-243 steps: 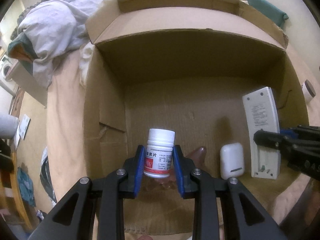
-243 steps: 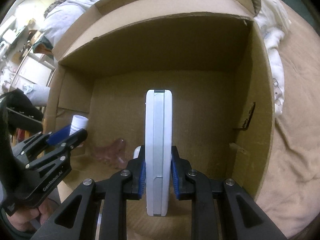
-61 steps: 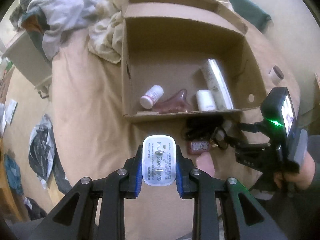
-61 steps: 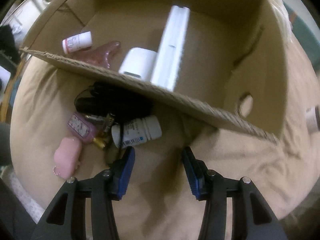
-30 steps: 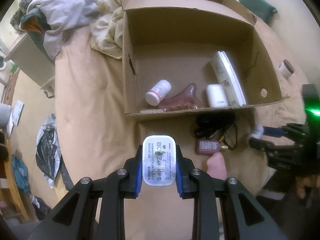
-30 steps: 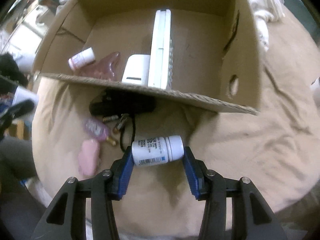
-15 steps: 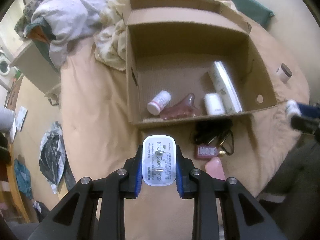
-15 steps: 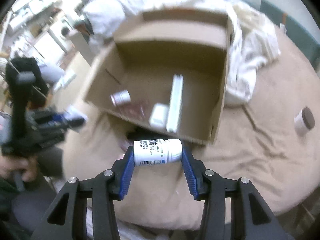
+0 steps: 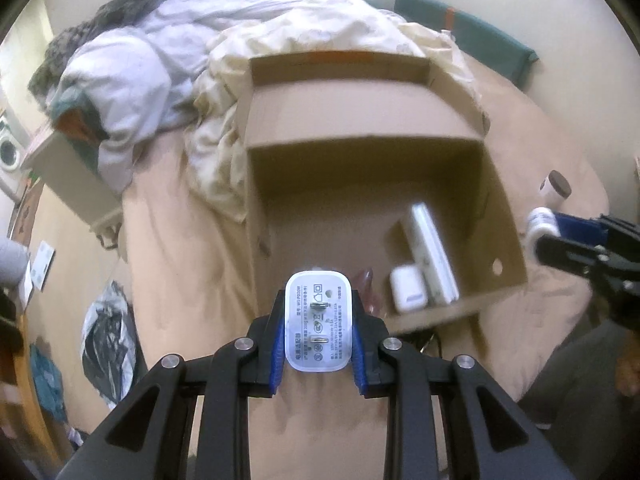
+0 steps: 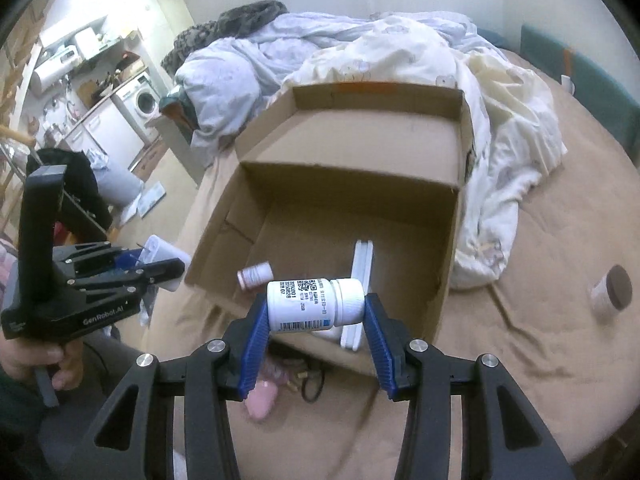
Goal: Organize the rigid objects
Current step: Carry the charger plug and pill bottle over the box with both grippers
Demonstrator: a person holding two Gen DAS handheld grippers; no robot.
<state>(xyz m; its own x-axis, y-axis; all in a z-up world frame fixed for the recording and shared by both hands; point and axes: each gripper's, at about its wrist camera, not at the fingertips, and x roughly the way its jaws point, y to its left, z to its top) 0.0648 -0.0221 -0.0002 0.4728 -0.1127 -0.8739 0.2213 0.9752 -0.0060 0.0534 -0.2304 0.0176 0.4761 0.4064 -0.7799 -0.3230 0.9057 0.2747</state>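
Plastic, rigid and light: your left gripper point(image 9: 319, 340) clamps the charger point(image 9: 319, 322) by its flat sides; your right gripper point(image 10: 316, 326) clamps the slippery bottle point(image 10: 314, 303) end-to-end.

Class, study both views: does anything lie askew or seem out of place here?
Yes. Inside the brown cardboard box, a small red-labelled pill bottle lies tipped on its side. A brown-lidded white jar sits alone on the tan bedsheet, apart from everything else.

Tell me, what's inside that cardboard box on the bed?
Inside the cardboard box: a small pill bottle lying down, a long white remote and a white earbud case. A pinkish item is mostly hidden behind the held charger.
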